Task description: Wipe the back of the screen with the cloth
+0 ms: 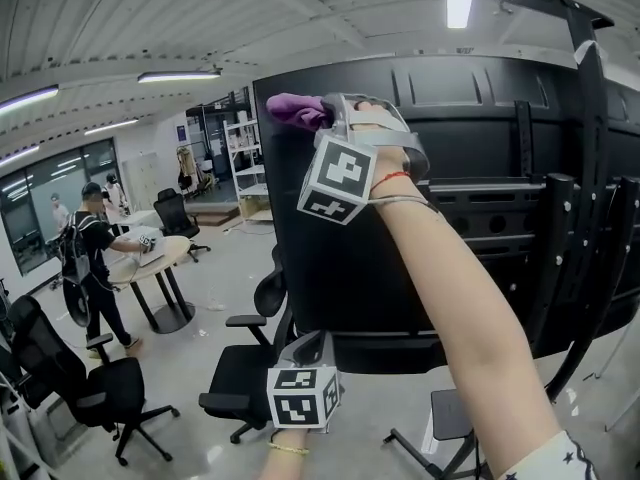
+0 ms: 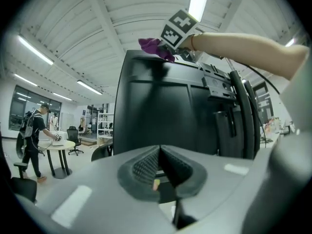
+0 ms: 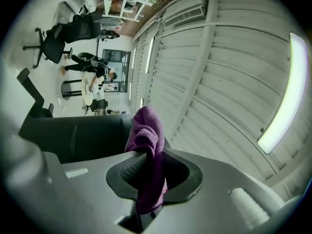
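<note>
Cloth [image 1: 300,111] purple. Screen [image 1: 330,258] back black. Marker cubes [image 1: 340,178] white with black square patterns. Pads [image 3: 131,167] dark grey, cross-hatched. Wrist cord [image 1: 392,179] red. Chairs [image 1: 100,393] black. Ceiling [image 1: 200,18] white, ribbed.

Back of the screen [image 1: 470,218]: a large, glossy black panel that stood upright and filled the centre and right of the head view, rear side towards the camera. Its surface was divided into moulded rectangular sections, smooth on the left half and more cluttered on the right.

Cloth [image 1: 300,111]: a small purple pile fabric, bunched rather than spread. It lay against the top edge of the screen near its upper left corner, above centre in the frame. It was pinched between the jaws of the right gripper [image 3: 146,162], with a crumpled fold projecting past the tips.
</note>
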Tool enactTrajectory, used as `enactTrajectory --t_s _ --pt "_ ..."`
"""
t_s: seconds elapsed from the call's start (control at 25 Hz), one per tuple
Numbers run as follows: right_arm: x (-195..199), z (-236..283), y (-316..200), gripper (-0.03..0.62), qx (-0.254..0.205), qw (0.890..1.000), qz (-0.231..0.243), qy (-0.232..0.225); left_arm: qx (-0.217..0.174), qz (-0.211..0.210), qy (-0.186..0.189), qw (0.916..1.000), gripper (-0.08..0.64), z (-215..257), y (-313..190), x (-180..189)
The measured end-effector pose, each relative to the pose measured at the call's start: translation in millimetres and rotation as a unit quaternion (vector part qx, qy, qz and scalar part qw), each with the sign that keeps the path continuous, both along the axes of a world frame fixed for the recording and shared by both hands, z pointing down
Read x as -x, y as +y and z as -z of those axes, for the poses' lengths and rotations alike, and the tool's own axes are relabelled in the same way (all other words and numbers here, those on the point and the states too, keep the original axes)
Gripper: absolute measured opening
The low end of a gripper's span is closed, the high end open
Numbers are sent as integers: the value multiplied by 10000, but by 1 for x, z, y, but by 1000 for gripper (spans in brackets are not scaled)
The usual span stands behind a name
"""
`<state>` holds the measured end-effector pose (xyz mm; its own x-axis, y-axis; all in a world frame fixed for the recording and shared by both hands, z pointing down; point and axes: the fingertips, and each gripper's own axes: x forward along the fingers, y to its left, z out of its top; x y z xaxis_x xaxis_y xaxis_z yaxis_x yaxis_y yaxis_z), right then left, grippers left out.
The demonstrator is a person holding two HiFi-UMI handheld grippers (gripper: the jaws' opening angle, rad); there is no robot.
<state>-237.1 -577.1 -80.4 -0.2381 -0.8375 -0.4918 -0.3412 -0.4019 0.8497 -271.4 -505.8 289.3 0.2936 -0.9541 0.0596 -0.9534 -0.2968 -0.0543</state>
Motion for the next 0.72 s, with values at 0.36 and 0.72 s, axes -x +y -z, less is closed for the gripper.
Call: enactTrajectory --t_s 0.36,0.72 --pt "17 -112 -29 51 555 9980 -244 200 84 -15 194 9998 8 -26 3 35" --pt "7 -257 -21 52 1268 9910 -248 359 233 -69 405 9989 8 -60 11 42"
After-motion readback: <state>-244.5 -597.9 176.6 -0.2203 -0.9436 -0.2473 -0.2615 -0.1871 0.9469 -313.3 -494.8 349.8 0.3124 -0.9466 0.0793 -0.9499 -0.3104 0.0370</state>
